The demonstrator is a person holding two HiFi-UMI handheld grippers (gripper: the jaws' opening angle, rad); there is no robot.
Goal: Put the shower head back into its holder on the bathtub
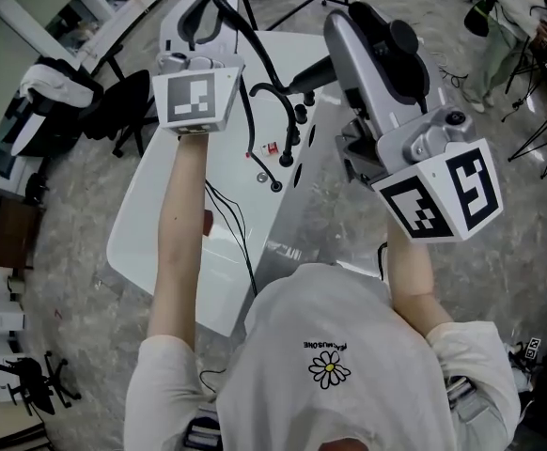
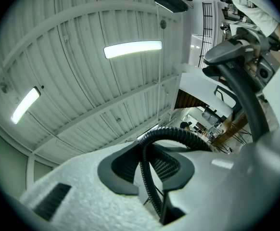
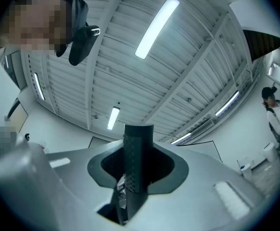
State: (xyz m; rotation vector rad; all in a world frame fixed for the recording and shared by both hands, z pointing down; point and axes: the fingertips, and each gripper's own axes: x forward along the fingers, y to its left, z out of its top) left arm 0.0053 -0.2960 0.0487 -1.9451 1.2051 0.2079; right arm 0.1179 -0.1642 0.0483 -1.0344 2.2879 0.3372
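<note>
While both arms were raised over the tub, the grippers pointed upward, probably to hold the hose's slack clear of the rim. The right gripper [image 3: 133, 177] had its jaws closed tight on a dark textured shaft, apparently the handle of the shower head [image 1: 308, 75], whose head jutted toward the left gripper [image 2: 152, 172]. That one's jaws stood nearly together, pinching the black ribbed hose [image 2: 147, 143] that ran up between them. Beyond, the hose drooped to black fittings [image 1: 290, 153] on the white bathtub [image 1: 161, 242]. The holder was presumably among them, so the shower head hung unseated, well above it.
</note>
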